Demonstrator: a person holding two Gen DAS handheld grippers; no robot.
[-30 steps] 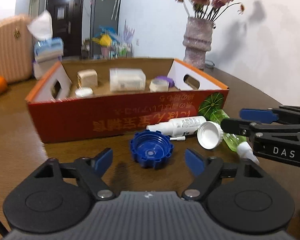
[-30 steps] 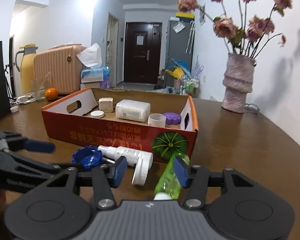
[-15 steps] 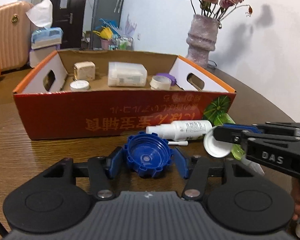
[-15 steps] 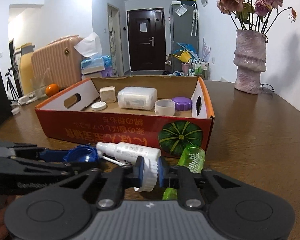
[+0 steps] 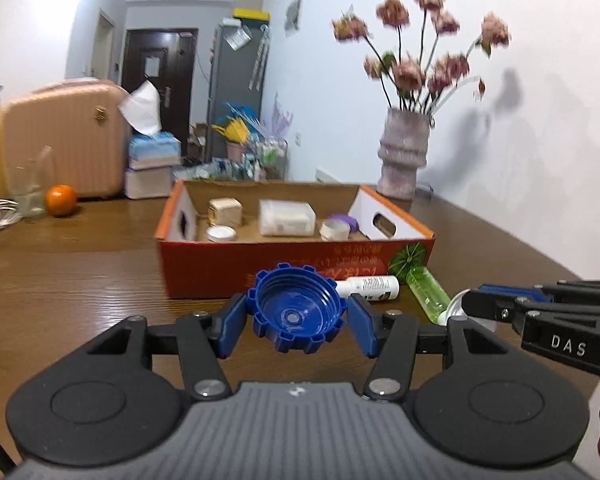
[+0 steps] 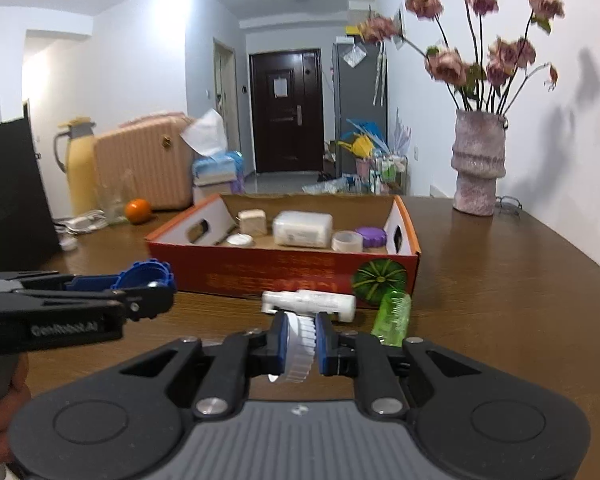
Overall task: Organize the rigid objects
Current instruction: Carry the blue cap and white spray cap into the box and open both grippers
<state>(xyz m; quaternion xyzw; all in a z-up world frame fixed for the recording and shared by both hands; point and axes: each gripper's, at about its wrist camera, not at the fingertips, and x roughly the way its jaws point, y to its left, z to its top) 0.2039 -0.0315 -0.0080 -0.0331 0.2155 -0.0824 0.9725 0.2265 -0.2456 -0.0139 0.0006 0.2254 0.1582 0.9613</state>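
My left gripper [image 5: 297,325] is shut on a blue notched cap [image 5: 298,312] and holds it above the table, in front of the red cardboard box [image 5: 236,264]. My right gripper [image 6: 301,346] is shut on a white ribbed cap [image 6: 300,350], held edge-on above the table. A white spray bottle [image 6: 312,303] and a green bottle [image 6: 394,316] lie on the table against the box's front wall. The box holds a beige block [image 6: 252,221], a clear plastic case [image 6: 302,229], a tape roll [image 6: 347,241], a purple lid [image 6: 371,235] and a small white lid [image 6: 239,240].
A vase of dried flowers [image 6: 478,168] stands at the back right of the wooden table [image 6: 500,280]. An orange [image 6: 138,211], a glass and cables lie at the back left, by a pink suitcase [image 6: 148,164] and tissue boxes.
Both grippers have closed on their caps and lifted them off the table, pulling back from the box. The bottles have stayed where they lie.
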